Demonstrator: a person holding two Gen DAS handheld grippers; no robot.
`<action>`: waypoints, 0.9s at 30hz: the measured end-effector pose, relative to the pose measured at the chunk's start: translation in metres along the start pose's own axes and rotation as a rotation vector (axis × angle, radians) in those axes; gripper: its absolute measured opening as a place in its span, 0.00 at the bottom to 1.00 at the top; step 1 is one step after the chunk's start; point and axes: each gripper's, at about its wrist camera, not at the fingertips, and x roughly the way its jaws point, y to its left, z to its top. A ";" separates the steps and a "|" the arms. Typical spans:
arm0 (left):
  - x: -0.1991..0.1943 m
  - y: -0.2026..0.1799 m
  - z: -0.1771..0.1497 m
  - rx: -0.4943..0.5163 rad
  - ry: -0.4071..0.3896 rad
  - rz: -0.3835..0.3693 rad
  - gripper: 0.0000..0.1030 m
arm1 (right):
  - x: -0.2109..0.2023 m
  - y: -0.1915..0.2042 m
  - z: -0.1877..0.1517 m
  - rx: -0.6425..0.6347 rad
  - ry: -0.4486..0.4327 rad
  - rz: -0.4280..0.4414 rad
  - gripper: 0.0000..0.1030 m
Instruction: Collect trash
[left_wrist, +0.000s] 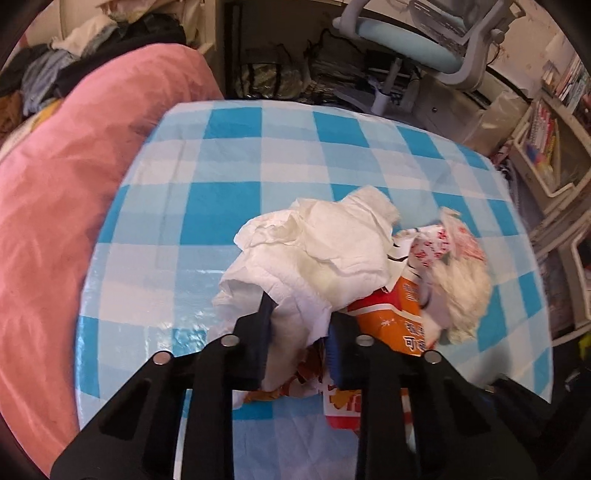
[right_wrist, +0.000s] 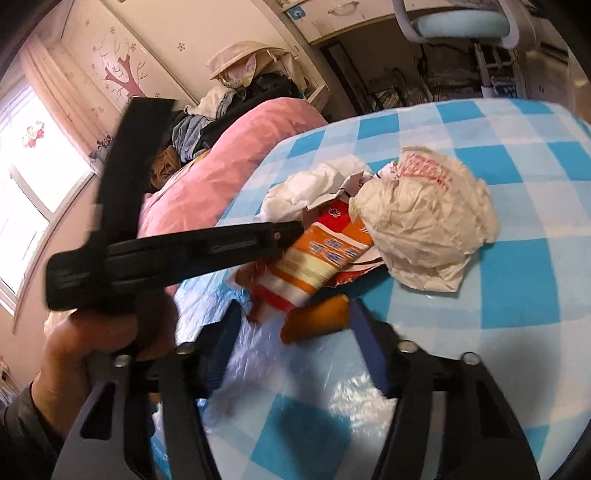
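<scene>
Left wrist view: left tool (left_wrist: 299, 325) narrow, clamped on crumpled white tissue (left_wrist: 314, 254) atop orange wrapper (left_wrist: 399, 317).

The trash heap fills the near right of the checked table (left_wrist: 229, 155): white tissue (left_wrist: 317, 254), an orange wrapper (left_wrist: 402, 317) and a crumpled plastic bag (right_wrist: 428, 221), all touching. The far and left cloth lies bare, open for a pass. A pink quilt (left_wrist: 55, 206) crowds the left edge; an office chair (left_wrist: 424, 48) stands beyond the far edge. In the right wrist view the left gripper (right_wrist: 284, 232) blocks the heap's left side.
</scene>
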 end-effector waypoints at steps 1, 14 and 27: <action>-0.001 0.000 0.000 -0.003 0.008 -0.008 0.21 | 0.001 0.000 0.000 -0.002 0.007 -0.003 0.44; -0.021 0.048 -0.004 -0.209 0.030 0.014 0.25 | 0.012 0.017 -0.002 -0.188 0.049 -0.131 0.65; -0.042 0.077 -0.007 -0.310 -0.037 0.017 0.25 | 0.002 0.025 -0.021 -0.267 0.096 -0.151 0.16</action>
